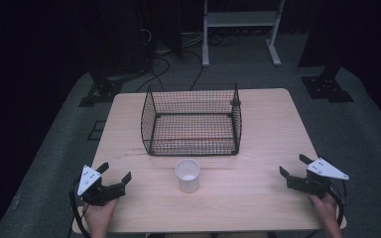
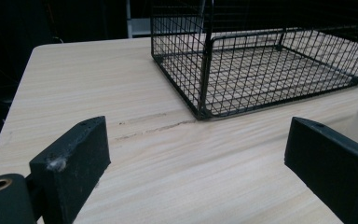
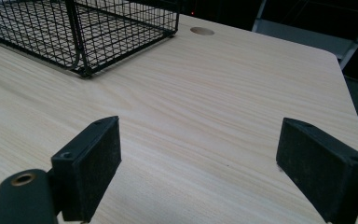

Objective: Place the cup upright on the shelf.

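We hold the left gripper (image 1: 114, 174) and right gripper (image 1: 293, 165) with jaws apart, empty, at the table's near corners. Start position, we judge; next, reach the white paper cup (image 1: 187, 175) before the black wire basket (image 1: 192, 120).

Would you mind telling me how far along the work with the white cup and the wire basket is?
Nothing looks done yet: the white cup stands upright on the table, in front of the wire basket, which holds nothing. Nothing is in hand: the left gripper and right gripper sit near the front corners, jaws open. Any grasp of the cup remains.
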Action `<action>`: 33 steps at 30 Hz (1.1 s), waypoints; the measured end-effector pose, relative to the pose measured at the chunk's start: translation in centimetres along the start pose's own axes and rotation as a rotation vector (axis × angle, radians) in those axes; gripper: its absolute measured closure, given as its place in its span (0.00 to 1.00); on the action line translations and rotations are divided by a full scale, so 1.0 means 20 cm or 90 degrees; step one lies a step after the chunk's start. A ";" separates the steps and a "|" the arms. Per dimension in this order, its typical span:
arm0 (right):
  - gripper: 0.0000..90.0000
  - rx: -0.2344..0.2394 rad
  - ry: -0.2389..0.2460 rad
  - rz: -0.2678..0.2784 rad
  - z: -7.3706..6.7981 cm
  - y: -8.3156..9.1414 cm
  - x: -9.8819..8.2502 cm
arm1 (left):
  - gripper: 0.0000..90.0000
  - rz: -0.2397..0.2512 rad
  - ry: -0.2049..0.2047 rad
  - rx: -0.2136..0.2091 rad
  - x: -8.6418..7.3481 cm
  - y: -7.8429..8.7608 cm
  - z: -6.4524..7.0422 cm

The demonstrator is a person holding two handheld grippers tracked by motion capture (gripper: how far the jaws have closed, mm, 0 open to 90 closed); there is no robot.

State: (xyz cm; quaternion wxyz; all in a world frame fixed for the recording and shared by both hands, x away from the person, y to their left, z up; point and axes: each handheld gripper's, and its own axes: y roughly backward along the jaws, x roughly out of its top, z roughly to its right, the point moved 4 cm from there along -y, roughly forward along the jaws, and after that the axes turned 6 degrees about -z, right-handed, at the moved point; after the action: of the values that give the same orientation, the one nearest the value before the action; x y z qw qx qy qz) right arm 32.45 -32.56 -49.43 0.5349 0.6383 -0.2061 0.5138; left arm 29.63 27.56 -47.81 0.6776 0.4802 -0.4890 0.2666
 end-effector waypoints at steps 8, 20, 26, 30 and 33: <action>0.15 -0.002 -0.002 -0.001 0.00 0.00 0.00 | 0.07 0.000 -0.005 -0.007 0.00 -0.01 0.00; 0.15 -0.005 0.006 -0.003 0.00 0.00 0.00 | 0.06 0.007 -0.016 -0.026 0.02 -0.01 0.04; 0.14 -0.007 0.007 -0.005 0.00 0.00 0.00 | 0.05 0.006 -0.031 -0.028 0.03 -0.01 0.07; 0.15 -0.006 0.007 -0.005 0.00 0.00 0.00 | 0.05 0.003 -0.041 -0.037 0.04 -0.02 0.10; 0.15 -0.006 0.008 -0.005 -0.01 0.00 0.00 | 0.04 0.000 -0.047 -0.038 0.04 -0.02 0.11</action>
State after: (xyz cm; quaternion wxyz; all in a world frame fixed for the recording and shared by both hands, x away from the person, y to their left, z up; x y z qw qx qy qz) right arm 32.45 -32.44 -49.47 0.5412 0.6335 -0.2023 0.5147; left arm 29.41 25.33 -47.09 0.6732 0.4692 -0.5213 0.2343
